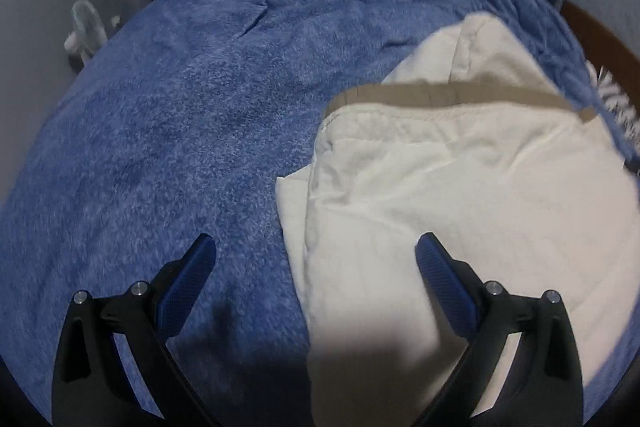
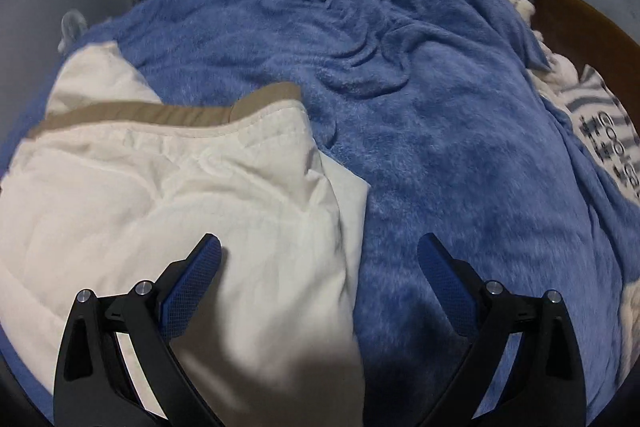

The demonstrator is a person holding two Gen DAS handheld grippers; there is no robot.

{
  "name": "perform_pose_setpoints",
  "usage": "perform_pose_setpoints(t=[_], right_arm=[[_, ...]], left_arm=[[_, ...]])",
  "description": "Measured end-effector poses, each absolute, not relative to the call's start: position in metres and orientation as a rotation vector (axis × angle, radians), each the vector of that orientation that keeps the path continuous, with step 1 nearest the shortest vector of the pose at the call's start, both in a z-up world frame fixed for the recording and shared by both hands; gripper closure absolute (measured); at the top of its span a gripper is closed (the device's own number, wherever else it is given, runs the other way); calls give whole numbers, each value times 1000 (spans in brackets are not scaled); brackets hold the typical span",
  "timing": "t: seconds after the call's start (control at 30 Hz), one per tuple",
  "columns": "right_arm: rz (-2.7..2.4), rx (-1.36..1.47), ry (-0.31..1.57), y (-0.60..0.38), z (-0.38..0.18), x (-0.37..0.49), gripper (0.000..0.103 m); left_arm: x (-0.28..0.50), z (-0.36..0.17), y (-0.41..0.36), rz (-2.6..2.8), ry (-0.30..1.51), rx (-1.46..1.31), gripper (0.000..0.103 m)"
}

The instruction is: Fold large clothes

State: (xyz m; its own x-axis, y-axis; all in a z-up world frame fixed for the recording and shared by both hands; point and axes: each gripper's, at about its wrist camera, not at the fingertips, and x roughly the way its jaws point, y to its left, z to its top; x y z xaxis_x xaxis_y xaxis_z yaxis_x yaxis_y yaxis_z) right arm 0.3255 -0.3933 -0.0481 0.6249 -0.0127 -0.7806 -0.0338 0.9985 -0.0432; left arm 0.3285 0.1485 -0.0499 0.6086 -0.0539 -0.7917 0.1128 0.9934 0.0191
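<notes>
Left wrist view: left gripper spread wide, holding nothing, hovering above the near left edge of a cream garment with a tan waistband, lying part-folded on a blue fleece blanket.

Right wrist view: right gripper also wide and empty, above the garment's near right edge; waistband lies farther off. Judged between folds; next move needs both grippers pinching the near edge.
</notes>
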Motion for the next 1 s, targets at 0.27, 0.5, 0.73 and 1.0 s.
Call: perform_pose_setpoints(t=[0.27, 0.5, 0.73, 1.0], right_arm=[[60, 57, 939, -432, -84, 346, 7], [192, 297, 950, -459, -104, 342, 9], [279, 352, 935, -456, -107, 329, 22], [352, 387, 939, -447, -109, 369, 38]], left_arm=[[341, -69, 154, -128, 901, 75, 7], [348, -86, 186, -301, 946, -113, 12], [340, -95, 205, -442, 962, -290, 26], [374, -104, 188, -496, 944, -337, 27]])
